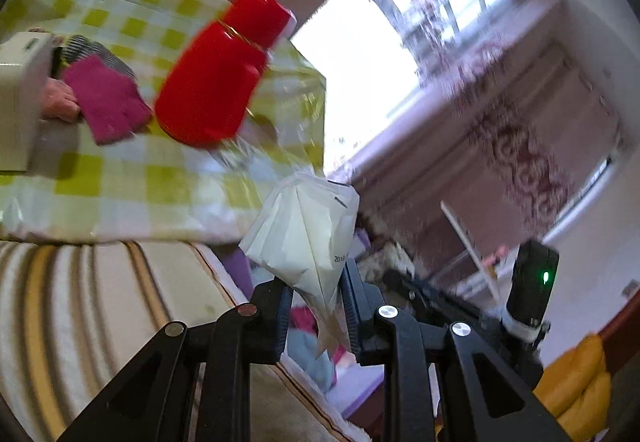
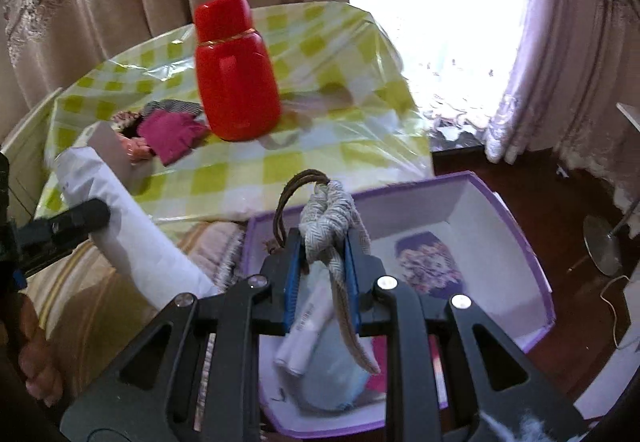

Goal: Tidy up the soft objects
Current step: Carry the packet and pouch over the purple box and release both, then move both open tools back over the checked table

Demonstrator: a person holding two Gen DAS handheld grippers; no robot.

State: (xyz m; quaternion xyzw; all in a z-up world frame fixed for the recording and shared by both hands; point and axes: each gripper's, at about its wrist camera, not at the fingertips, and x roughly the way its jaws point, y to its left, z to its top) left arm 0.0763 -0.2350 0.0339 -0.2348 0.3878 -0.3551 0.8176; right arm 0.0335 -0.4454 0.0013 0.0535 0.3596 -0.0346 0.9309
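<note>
My left gripper is shut on a white plastic bag of folded tissue, which fans out above the jaws; the same white bag shows at the left of the right wrist view. My right gripper is shut on a grey herringbone cloth with a brown cord loop, held over an open purple-edged box. Inside the box lie a light blue cloth, a white tube and something pink. A magenta cloth and a striped cloth lie on the table.
A red flask stands on the table with the yellow-green checked plastic cover. A white box sits at the table's left. A striped sofa cover lies below the table edge. Curtains and a bright window are behind. A yellow cushion is at lower right.
</note>
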